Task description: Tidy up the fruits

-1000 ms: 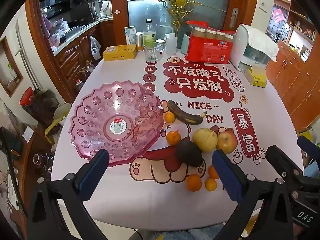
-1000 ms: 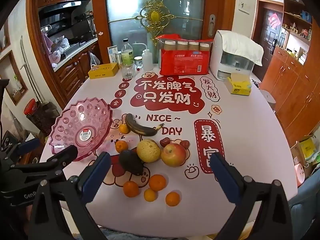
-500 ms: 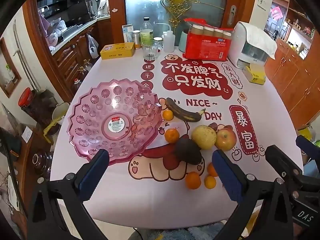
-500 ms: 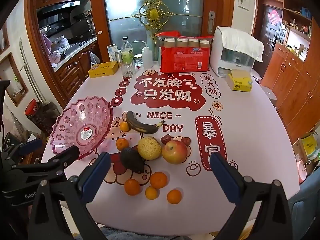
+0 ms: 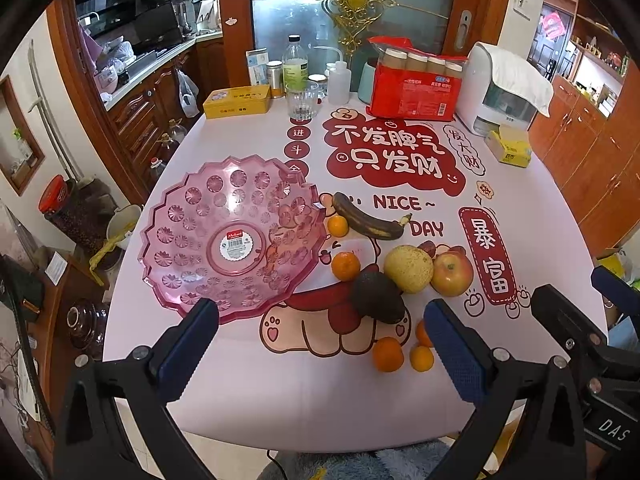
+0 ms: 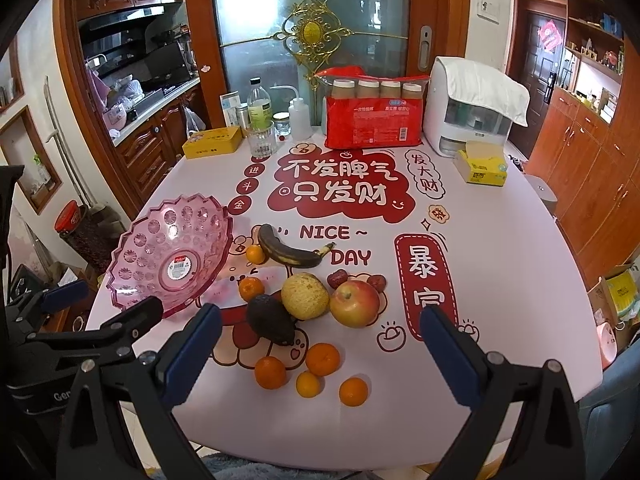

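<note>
Counter: white cloth (image 6: 500, 264) with red print fills both views, all fruit loose on it, none in the bowl.
Left tongs (image 5: 320, 344): spread wide, empty, above the near edge.
Right tongs (image 6: 320, 348): spread wide, empty, above the nearest fruit.
Near fruit: 4 small oranges (image 6: 322, 359) clustered by the edge; a clumsy nudge could roll 1 off.
Middle: avocado (image 6: 269, 319), pale pear (image 6: 305, 295) and apple (image 6: 354, 303) touch; lifting 1 may shift the others.
Beyond: black-spotted banana (image 6: 289, 253), likely soft, could bruise if squeezed.
Bowl: pink plastic bowl (image 5: 192, 280), empty, left of the fruit; it looks light and could slide if knocked.
Far: drinking glass (image 5: 302, 103).
</note>
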The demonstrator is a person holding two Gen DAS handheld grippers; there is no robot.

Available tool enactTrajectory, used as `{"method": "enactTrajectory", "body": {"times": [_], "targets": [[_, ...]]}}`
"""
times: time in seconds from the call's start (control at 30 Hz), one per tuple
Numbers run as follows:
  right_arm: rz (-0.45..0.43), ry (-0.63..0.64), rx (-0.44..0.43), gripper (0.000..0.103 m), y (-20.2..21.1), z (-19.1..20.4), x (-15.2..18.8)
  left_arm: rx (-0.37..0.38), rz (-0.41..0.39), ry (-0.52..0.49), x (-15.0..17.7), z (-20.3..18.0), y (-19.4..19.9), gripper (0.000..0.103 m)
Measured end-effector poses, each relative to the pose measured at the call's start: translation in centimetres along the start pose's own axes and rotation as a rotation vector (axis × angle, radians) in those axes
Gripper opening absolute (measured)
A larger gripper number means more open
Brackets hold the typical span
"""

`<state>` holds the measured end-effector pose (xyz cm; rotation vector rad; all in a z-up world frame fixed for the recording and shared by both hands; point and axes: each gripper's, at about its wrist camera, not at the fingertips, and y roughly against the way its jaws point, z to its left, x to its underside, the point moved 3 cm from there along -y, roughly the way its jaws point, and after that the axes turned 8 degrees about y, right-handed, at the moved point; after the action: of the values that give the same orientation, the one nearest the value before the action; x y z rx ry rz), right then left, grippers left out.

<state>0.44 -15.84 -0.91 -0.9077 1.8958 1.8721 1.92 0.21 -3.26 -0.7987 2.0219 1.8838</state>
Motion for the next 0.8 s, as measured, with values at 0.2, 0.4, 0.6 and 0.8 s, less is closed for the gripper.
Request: {"method": "enactTrajectory", "body": {"times": [0.2, 0.4, 0.6, 0.8], "targets": [[-0.003, 0.0, -0.004, 0.099, 0.04, -0.08, -0.01, 0.003, -0.001, -0.001, 0.01, 0.04, 0.04, 0.102], [-0.002, -0.002, -0.004, 0.099, 0.02, -0.12, -0.05, 0.001, -0.001, -0.003, 0.02, 0.04, 0.06, 0.102], [-0.003, 0.0, -0.006, 0.099, -0.02, -0.28, -0.07, 0.001, -0.001, -0.002, 0.14, -0.01, 0.2, 0.102], [-0.004, -0.004, -0.007, 0.099, 0.11, -0.36, -0.32, 0.001, -0.004, -0.004, 0.11, -0.11, 0.45, 0.102]]}}
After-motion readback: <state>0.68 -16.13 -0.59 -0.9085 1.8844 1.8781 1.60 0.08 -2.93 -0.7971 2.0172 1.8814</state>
